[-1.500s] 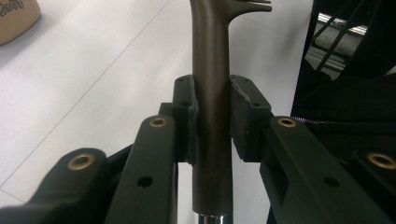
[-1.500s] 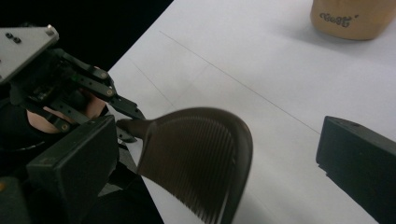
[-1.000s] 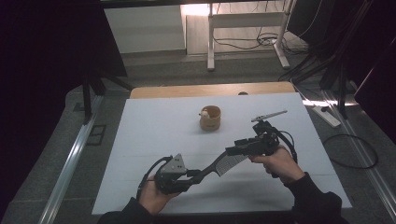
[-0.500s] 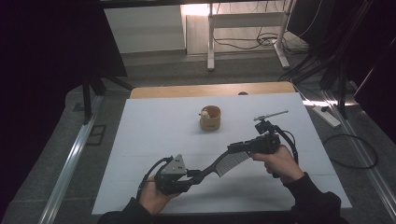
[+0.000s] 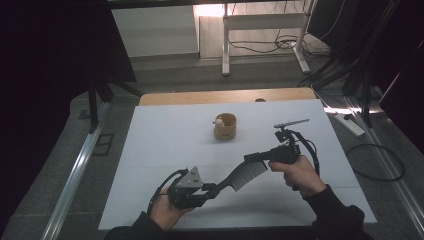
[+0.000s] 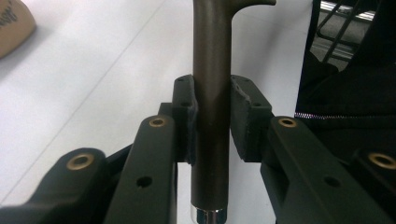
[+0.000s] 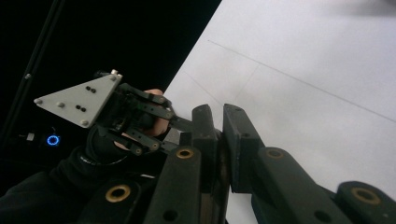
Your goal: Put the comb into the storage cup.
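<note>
- We see the right gripper (image 5: 259, 159) with its fingers (image 7: 236, 140) drawn together. They have just been closing, and in the high view they meet the far tip of the spatula (image 5: 241, 176). In the right gripper view the gap between the pads is a dark slit, so we judge that a thin edge of the head is pinched there, though we cannot make it out.
- The left gripper (image 5: 214, 190) clamps the spatula's handle. In the left gripper view its fingers (image 6: 187, 116) press on both sides of the shaft, with a little of each pad standing clear of it.
- With both ends now gripped, we read the spatula as held between the two hands above the table (image 5: 165, 140). It runs from about 8 o'clock at the left hand to 2 o'clock at the right. That would suit a handover or a turn of the tool, but which one is meant we cannot say.
- The handle is a smooth, round, dark brown rod with a dull sheen. It ends in a bright chrome cap (image 6: 208, 216) and flares at its far end towards the head.
- The head is broad, flat and dark, and its face looks finely gridded or slotted in the high view.
- A small tan cup (image 5: 225, 126), round and matt, stands well apart from the spatula, at 12 o'clock from it. Something pale sits at its rim.
- The table top is a plain white, matt sheet with faint straight lines across it.
</note>
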{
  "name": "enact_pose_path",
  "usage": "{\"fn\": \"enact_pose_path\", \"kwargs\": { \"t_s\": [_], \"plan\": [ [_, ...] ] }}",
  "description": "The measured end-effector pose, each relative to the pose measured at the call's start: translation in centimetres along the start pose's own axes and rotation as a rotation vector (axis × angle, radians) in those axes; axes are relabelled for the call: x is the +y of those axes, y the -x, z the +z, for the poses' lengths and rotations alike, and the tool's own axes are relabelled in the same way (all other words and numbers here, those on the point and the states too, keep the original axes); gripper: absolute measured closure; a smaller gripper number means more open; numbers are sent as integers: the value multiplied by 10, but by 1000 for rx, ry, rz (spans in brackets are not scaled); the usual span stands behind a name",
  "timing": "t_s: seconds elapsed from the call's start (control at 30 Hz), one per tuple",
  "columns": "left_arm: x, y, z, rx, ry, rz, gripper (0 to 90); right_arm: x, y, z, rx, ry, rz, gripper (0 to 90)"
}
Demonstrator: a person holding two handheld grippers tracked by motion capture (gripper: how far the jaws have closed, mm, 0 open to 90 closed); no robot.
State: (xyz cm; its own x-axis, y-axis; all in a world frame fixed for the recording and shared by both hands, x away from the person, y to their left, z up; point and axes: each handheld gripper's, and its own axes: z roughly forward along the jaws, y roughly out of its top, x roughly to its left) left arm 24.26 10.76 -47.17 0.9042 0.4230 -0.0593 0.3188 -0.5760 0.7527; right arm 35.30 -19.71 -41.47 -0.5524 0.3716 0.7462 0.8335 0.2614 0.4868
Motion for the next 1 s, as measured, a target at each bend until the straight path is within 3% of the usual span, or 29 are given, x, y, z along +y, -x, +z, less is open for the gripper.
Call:
{"fn": "enact_pose_path", "kwargs": {
  "t_s": [0.23, 0.53, 0.77, 1.0],
  "plan": [
    [-2, -5, -1, -11, 23, -48, 679, 0, -1, -2, 19, 20, 15, 849],
    [-4, -9, -4, -3, 22, -95, 442, 1, 0, -9, 0, 59, -1, 848],
    [-9, -18, -7, 2, 42, -177, 215, 2, -3, -14, -11, 79, -35, 848],
    [-16, -24, -15, 16, 43, -249, 82, 5, -3, -23, -34, 112, -51, 848]
  ]
}}
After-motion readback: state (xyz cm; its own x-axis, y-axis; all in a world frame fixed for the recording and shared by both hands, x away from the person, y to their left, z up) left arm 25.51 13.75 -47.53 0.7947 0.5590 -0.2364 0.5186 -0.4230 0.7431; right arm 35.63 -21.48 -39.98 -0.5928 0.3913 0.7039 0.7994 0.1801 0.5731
